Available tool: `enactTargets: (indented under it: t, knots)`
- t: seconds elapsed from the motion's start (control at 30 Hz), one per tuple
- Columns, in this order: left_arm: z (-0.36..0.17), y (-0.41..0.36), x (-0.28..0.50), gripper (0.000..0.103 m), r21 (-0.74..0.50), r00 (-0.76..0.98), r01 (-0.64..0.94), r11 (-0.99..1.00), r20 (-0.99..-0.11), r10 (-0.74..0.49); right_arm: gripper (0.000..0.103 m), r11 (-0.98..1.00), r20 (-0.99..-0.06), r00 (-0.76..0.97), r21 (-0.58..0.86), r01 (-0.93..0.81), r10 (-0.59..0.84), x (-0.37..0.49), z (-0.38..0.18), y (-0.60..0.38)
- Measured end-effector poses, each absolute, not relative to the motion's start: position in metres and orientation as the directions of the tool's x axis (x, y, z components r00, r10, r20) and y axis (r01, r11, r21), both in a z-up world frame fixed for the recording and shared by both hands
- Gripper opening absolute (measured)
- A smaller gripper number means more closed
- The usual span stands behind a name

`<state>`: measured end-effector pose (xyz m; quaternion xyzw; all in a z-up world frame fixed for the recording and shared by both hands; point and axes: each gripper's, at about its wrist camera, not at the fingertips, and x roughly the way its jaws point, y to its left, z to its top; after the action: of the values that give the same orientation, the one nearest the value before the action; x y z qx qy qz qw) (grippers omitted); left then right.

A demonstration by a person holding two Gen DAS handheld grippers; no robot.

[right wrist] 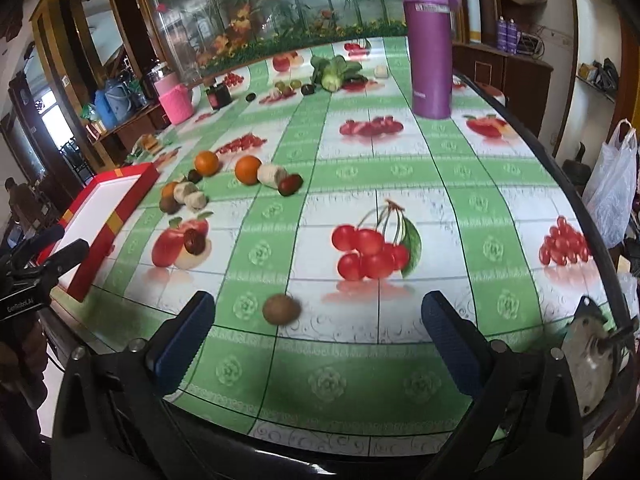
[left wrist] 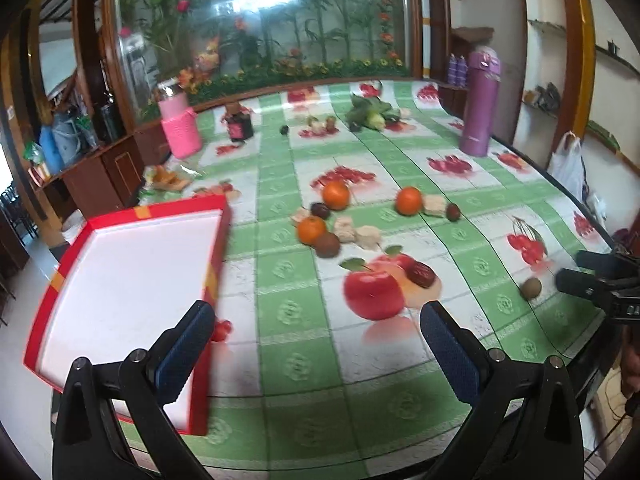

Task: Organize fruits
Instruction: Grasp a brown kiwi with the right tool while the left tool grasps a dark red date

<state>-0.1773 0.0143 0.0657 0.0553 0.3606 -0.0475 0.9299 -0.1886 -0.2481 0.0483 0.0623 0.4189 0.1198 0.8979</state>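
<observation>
While both sets of my fingers hang spread and empty over the desk, nothing has yet gone into the red box; its white floor shows bare in the left view, so I judge the sorting barely begun, if begun at all. My left gripper stands wide apart with the box's near corner under its left finger. My right gripper is wide too, and a kiwi lies on the desk between its fingers, nearer the left one, untouched by either pad.

Everything else is still loose: three oranges, a second kiwi, dark reddish fruits that I take for dates, though blur makes that unsure, and some pale lumps I cannot name. They sit clustered mid-desk, well apart from the box. A purple flask and leafy greens stand further back.
</observation>
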Motion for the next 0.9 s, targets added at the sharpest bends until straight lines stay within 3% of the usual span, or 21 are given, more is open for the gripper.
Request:
enactTargets:
  t: [0.33, 0.43, 0.57, 0.7, 0.9]
  knots:
    - [0.06, 0.007, -0.169, 0.102, 0.064, 0.704, 0.118, 0.991, -0.709, -0.038, 0.055, 0.939, -0.78, 0.523, 0.264, -0.222, 0.343, -0.177, 0.023, -0.219]
    - [0.059, -0.003, -0.159, 0.095, 0.08, 0.689, 0.133, 0.988, -0.724, -0.034, 0.05, 0.953, -0.79, 0.535, 0.217, -0.214, 0.3, -0.175, 0.021, -0.214]
    - [0.056, -0.022, -0.142, 0.085, 0.06, 0.662, 0.169, 0.984, -0.746, -0.069, 0.026, 0.968, -0.809, 0.544, 0.122, -0.22, 0.225, -0.175, 0.022, -0.21]
    - [0.045, -0.041, -0.127, 0.08, 0.051, 0.62, 0.184, 0.982, -0.781, -0.075, 0.024, 0.965, -0.803, 0.543, 0.143, -0.222, 0.244, -0.179, 0.022, -0.218]
    - [0.026, -0.052, -0.109, 0.059, 0.014, 0.547, 0.172, 0.985, -0.833, -0.084, 0.024, 0.965, -0.784, 0.57, 0.141, -0.222, 0.246, -0.183, 0.02, -0.218]
